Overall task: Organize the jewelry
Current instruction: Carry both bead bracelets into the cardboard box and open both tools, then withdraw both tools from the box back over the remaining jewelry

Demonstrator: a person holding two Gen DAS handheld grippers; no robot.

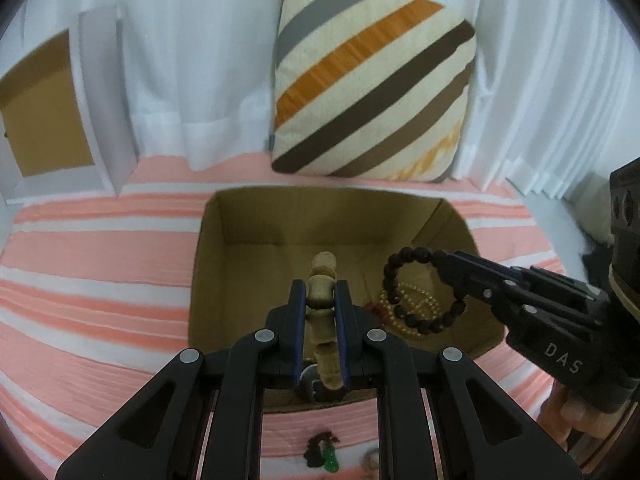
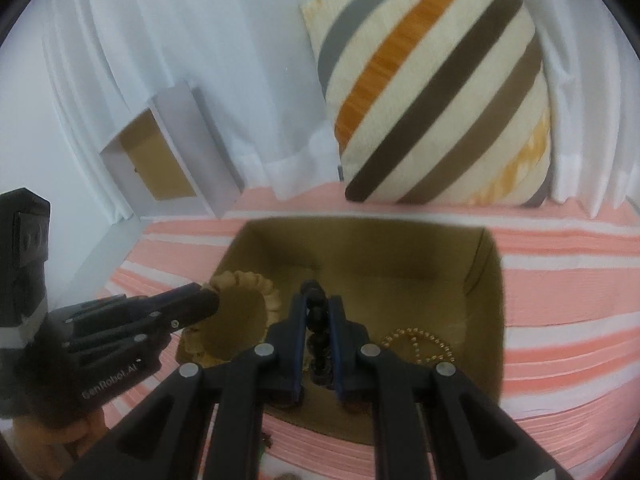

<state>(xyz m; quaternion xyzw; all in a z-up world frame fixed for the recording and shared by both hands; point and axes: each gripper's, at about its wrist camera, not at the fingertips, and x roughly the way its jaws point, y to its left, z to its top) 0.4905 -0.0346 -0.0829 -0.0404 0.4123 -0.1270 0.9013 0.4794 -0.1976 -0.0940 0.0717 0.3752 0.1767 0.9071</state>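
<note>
Together, both grippers hung over the open cardboard box (image 1: 208, 264). The left gripper (image 1: 320, 300), clamped on a tan wooden bead bracelet (image 1: 320, 296), stood above the box's left half; the right gripper (image 2: 318, 320), pinched shut on a dark bead bracelet (image 1: 420, 292), hovered directly above the gold bead chain (image 2: 420, 346) on the floor.

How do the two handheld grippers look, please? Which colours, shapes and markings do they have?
Both the left gripper and the right gripper are black, with linkage arms joined by round silver pivots and flat dark blue finger pads. White lettering marks their sides. No sleeve shows.
</note>
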